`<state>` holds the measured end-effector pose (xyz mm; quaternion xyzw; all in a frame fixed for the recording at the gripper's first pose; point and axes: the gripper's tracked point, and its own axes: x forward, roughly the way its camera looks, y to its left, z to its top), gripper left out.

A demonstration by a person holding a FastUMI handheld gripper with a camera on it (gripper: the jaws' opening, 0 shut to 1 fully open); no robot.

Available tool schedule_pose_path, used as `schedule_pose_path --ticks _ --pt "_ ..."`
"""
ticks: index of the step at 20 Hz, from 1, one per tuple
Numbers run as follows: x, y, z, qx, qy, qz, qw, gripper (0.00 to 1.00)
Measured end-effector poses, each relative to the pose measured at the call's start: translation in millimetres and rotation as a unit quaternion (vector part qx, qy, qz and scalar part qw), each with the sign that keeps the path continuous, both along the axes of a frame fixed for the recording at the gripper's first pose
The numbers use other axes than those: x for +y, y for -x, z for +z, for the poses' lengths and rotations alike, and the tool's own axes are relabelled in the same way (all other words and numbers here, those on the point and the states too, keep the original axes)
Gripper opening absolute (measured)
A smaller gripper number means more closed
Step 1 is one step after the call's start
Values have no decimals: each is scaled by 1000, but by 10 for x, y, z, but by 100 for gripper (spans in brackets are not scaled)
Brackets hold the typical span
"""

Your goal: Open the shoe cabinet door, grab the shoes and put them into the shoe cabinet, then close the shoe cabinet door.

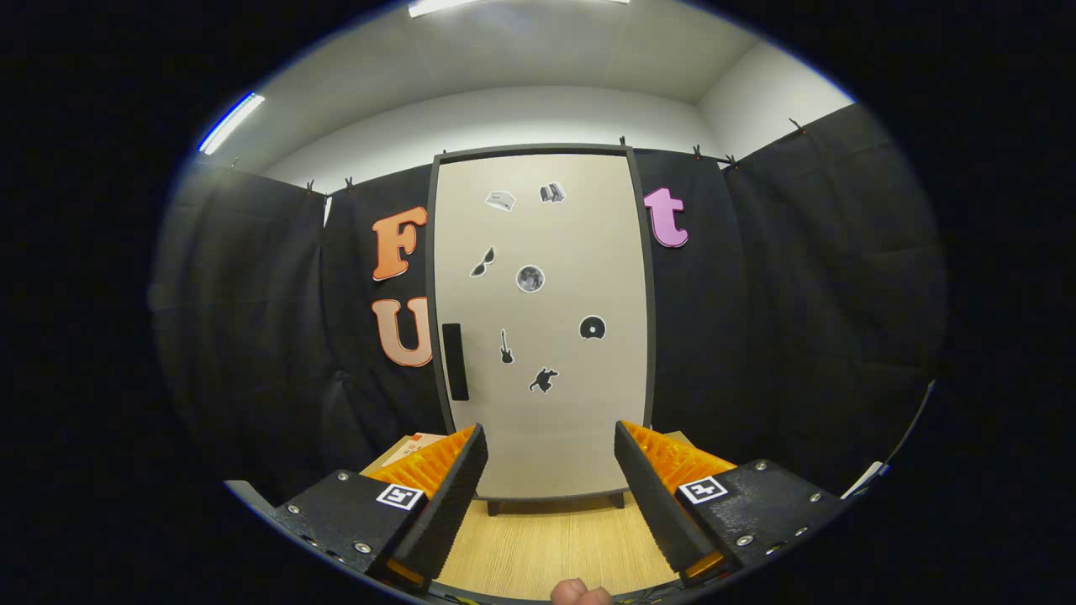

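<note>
A tall beige shoe cabinet [542,328] with a dark frame stands on the wooden surface straight ahead, beyond my fingers. Its door is closed and carries several small stickers. A dark vertical handle [455,361] sits on the door's left edge, about mid-height. My gripper [548,445] is open, fingers spread wide with nothing between them, held some way back from the cabinet and pointing at its lower part. The cabinet's short feet [618,501] show between the fingers.
The light wooden tabletop [546,546] runs from the fingers to the cabinet's base. Black cloth walls close in the booth to the left, right and behind the cabinet. A cardboard-coloured item [414,444] peeks past the left finger. A fingertip of a person's hand [580,592] shows below.
</note>
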<state>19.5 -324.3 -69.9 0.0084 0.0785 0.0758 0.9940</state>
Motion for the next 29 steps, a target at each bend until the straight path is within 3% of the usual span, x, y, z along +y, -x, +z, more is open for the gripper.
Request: schedule_pose_path --ticks 11,29 --pt "-51 215 34 -2 -16 29 999 95" --pt "-139 157 -39 -4 -29 -8 1000 95"
